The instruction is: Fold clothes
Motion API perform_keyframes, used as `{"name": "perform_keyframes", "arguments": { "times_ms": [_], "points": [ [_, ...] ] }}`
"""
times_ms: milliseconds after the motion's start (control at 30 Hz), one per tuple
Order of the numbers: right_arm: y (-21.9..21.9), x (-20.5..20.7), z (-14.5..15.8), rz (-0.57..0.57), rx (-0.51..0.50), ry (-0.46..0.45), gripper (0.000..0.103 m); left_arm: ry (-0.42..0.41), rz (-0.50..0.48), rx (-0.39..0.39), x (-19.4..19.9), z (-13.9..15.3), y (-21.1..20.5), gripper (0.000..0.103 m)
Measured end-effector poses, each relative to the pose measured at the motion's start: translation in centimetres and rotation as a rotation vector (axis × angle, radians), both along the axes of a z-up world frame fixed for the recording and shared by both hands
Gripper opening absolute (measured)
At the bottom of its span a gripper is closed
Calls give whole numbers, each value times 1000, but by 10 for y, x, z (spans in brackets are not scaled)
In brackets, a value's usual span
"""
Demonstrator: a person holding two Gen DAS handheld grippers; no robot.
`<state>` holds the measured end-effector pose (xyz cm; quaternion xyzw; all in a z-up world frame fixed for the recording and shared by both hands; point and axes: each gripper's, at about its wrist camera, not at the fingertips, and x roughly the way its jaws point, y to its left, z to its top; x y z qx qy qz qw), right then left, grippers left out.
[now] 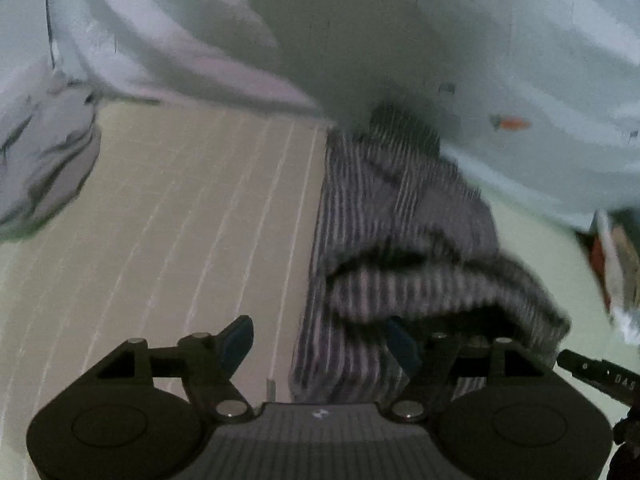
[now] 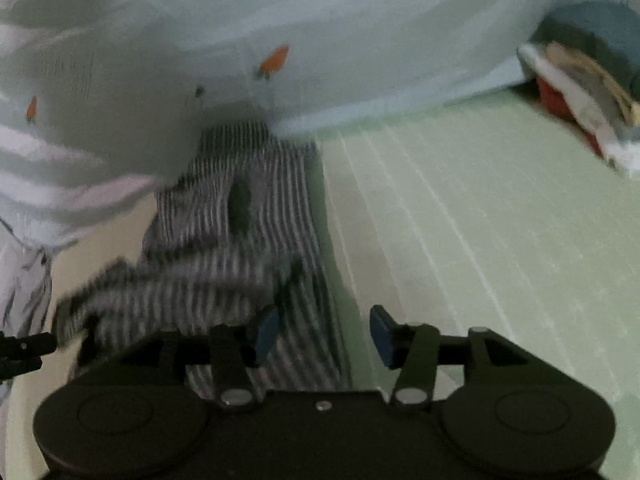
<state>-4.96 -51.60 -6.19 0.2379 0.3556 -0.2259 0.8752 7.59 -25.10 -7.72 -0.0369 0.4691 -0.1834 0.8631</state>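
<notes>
A dark striped garment [image 1: 384, 240] lies in a long folded strip on the pale lined mat [image 1: 180, 220], with a loose flap bunched near its front end. My left gripper [image 1: 320, 344] is open just above the strip's near end, its right finger over the cloth. In the right wrist view the same striped garment [image 2: 240, 240] lies left of centre. My right gripper [image 2: 324, 332] is open, its left finger over the garment's right edge, its right finger over the mat [image 2: 460, 220]. Neither gripper holds anything.
A pale blue sheet with small carrot prints [image 2: 280, 40] hangs behind and over the garment's far end. A grey crumpled cloth [image 1: 44, 160] lies at the left. A stack of folded items [image 2: 580, 92] sits at the far right.
</notes>
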Motion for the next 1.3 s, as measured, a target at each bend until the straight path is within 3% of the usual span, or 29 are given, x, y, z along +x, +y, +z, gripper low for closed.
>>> {"name": "perform_keyframes", "arguments": {
  "times_ms": [100,200,433,700,833,1033,1300],
  "points": [
    [10,3,-5,45,3,26,55,17,-30,29,-9,-8,-2,74],
    [21,12,-6,113,-33,47,65,31,-47,56,-6,-16,-9,74],
    [34,51,-10,215,-104,98,70,52,-60,78,27,-29,-23,74],
    [-6,128,-7,160,-116,60,70,7,-24,81,113,-26,-49,74],
    [-22,152,-3,111,-139,39,70,-52,-18,74,129,-16,-57,74],
    [-32,126,4,28,-126,25,73,-31,16,55,108,-14,-36,80],
    [-25,65,-24,-23,53,101,76,153,74,-20,62,-42,10,80]
  ]
}}
